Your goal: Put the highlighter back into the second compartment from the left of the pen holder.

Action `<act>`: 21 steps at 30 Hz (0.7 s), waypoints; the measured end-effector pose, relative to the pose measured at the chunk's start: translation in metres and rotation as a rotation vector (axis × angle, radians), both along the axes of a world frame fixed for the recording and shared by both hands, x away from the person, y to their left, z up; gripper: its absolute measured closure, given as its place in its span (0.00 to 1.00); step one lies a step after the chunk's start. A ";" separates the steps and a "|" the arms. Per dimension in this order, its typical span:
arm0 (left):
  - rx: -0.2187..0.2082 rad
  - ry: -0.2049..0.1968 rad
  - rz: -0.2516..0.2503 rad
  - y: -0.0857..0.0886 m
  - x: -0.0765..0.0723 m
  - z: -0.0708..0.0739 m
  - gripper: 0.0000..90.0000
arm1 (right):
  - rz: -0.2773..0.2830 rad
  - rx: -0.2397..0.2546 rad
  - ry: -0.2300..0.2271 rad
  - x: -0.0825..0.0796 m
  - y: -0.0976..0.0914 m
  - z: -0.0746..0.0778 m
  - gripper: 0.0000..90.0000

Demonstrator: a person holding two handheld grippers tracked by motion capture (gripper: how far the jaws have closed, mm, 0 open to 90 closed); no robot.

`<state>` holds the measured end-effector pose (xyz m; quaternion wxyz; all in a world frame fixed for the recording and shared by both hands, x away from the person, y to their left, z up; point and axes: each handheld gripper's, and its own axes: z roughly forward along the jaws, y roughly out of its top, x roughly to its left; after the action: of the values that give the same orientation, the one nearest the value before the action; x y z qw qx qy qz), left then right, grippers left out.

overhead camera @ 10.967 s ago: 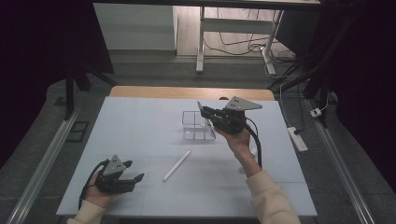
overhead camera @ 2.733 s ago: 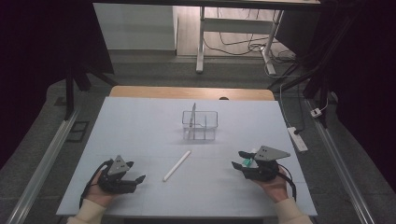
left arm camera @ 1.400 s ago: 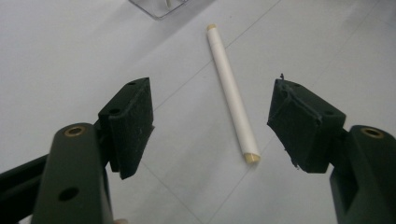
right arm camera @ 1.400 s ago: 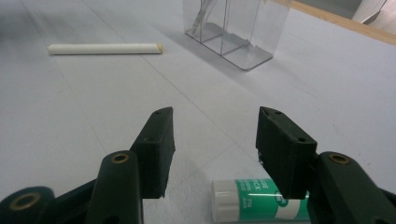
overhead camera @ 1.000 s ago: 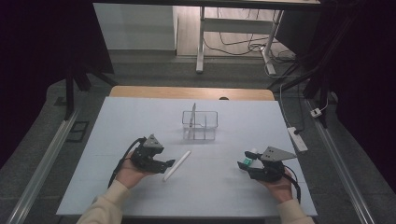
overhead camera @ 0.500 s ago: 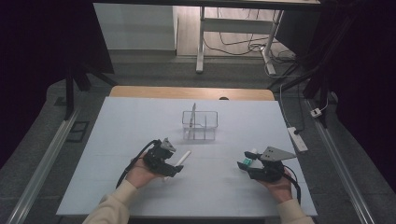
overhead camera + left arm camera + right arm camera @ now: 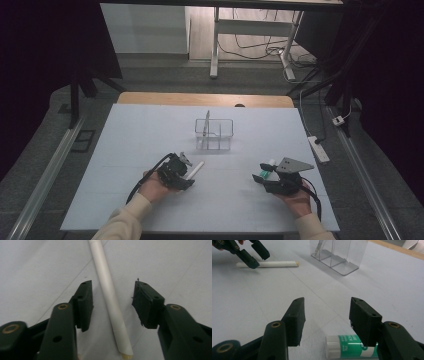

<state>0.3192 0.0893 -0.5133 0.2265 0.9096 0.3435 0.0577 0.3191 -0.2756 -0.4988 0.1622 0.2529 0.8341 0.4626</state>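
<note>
In the high view, the clear organizer (image 7: 214, 135) is standing on the white table (image 7: 125, 125), with a thin upright stick inside its left compartment. Nearer the person than the organizer and a little to its left, the white pen (image 7: 196, 169) is lying flat on the table, slanting away from the person. The left gripper (image 7: 181, 175) is sitting over the pen's near end. To the right of the organizer and nearer the person, the right gripper (image 7: 263, 178) is resting low over the table, with a green-and-white glue stick (image 7: 267, 172) lying beside its tips.

In the left gripper view, the jaws have just been closing and are standing about half apart, one on each side of the pen (image 7: 110, 300). The pen is lying on the table between them, running away from the camera, and a gap is showing on each side, so the pads are not pressing on it.

In the right gripper view, the right gripper (image 7: 325, 320) is standing partly open and holding nothing. The glue stick (image 7: 350, 346) is lying on the table just under its right-hand jaw. The organizer (image 7: 339, 253) is standing farther off, and the pen (image 7: 268, 264) is lying to its left with the left gripper (image 7: 253, 256) straddling its far end.
</note>
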 end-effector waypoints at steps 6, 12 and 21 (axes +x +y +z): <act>0.025 -0.008 -0.005 -0.003 -0.001 -0.002 0.69 | -0.001 -0.009 0.003 0.000 0.001 -0.001 0.50; 0.049 -0.011 -0.006 -0.006 -0.001 0.000 0.85 | 0.001 -0.010 0.003 -0.001 0.003 -0.002 0.50; 0.084 -0.037 -0.026 -0.009 -0.004 0.000 0.88 | 0.003 -0.020 0.000 -0.002 0.004 -0.001 0.50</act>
<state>0.3156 0.0804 -0.5128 0.1952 0.9214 0.3247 0.0861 0.3176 -0.2712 -0.5003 0.1642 0.2498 0.8390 0.4546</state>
